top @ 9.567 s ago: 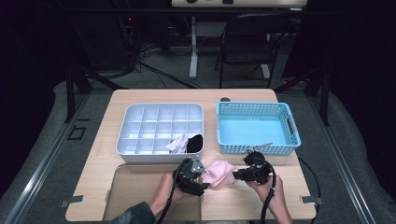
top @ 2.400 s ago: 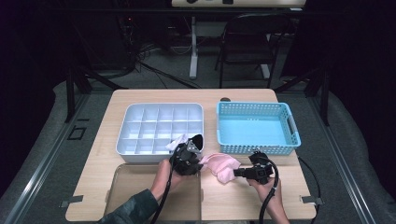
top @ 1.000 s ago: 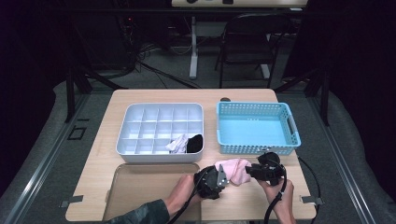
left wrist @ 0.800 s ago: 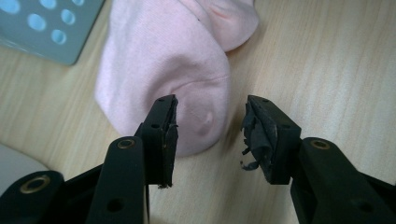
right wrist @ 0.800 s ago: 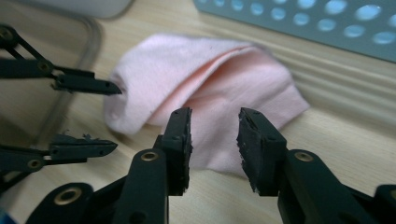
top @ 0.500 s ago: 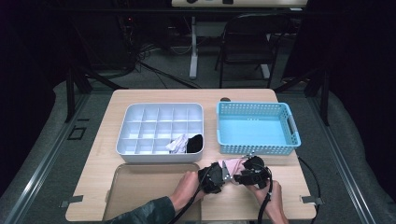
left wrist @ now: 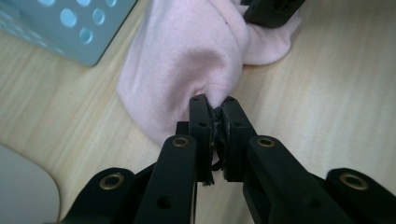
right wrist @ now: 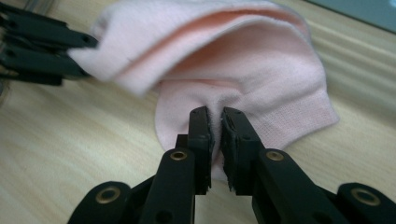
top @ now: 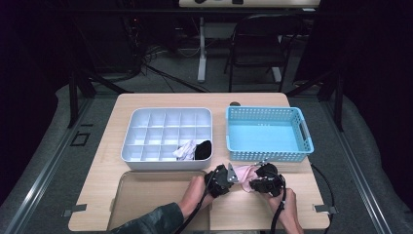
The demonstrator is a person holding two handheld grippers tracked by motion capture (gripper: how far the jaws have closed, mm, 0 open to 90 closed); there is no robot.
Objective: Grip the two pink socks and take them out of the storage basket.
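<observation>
Counter carries white tray left of blue basket. Tray's near-right cells hold white and black socks. Pink sock lies on counter just in front of basket's near-left corner. Left tool jaws just closing, now pinching fold of pink sock. Right tool jaws just closing, pinching sock's other end.

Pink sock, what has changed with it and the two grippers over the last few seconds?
The pink sock moved nearer the table's front edge; the left gripper and right gripper have just been closing and now both pinch it. The divided tray with its socks and the blue basket stayed put.
</observation>
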